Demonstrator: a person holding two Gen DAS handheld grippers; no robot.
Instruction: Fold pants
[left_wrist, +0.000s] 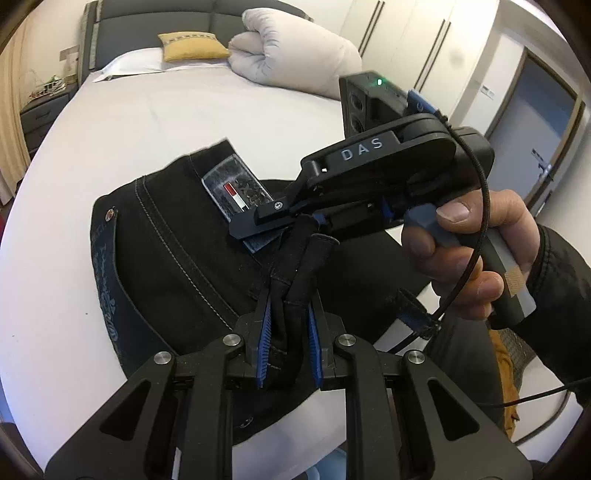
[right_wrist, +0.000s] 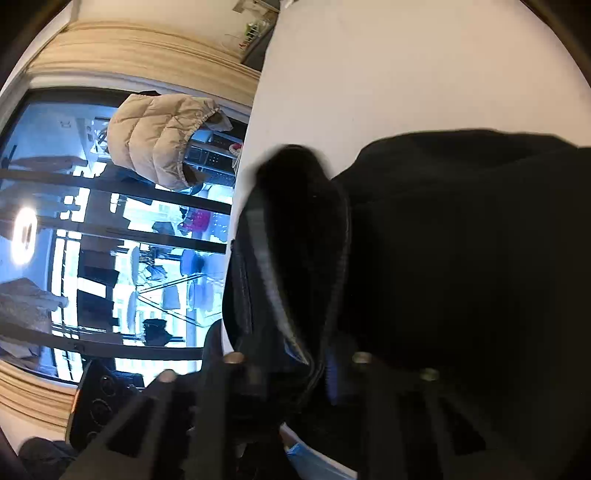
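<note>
Black pants (left_wrist: 166, 251) lie on the white bed (left_wrist: 147, 122), waistband with a clear size label (left_wrist: 236, 190) facing up. My left gripper (left_wrist: 290, 295) is shut on a bunched fold of the black fabric, which rises between its blue pads. Just beyond it, a person's hand (left_wrist: 461, 254) holds my right gripper (left_wrist: 255, 230), whose jaws stand narrow on the upper end of the same fold. In the blurred right wrist view the pants (right_wrist: 461, 240) fill the right side, and a seamed fold runs back between the fingers of the right gripper (right_wrist: 288, 362).
A rolled white duvet (left_wrist: 295, 55) and a yellow pillow (left_wrist: 192, 46) lie at the headboard end. A dark nightstand (left_wrist: 40, 114) stands at the left, and wardrobe doors and a doorway (left_wrist: 535, 129) at the right. A beige puffer jacket (right_wrist: 162, 136) hangs before a large window (right_wrist: 74, 221).
</note>
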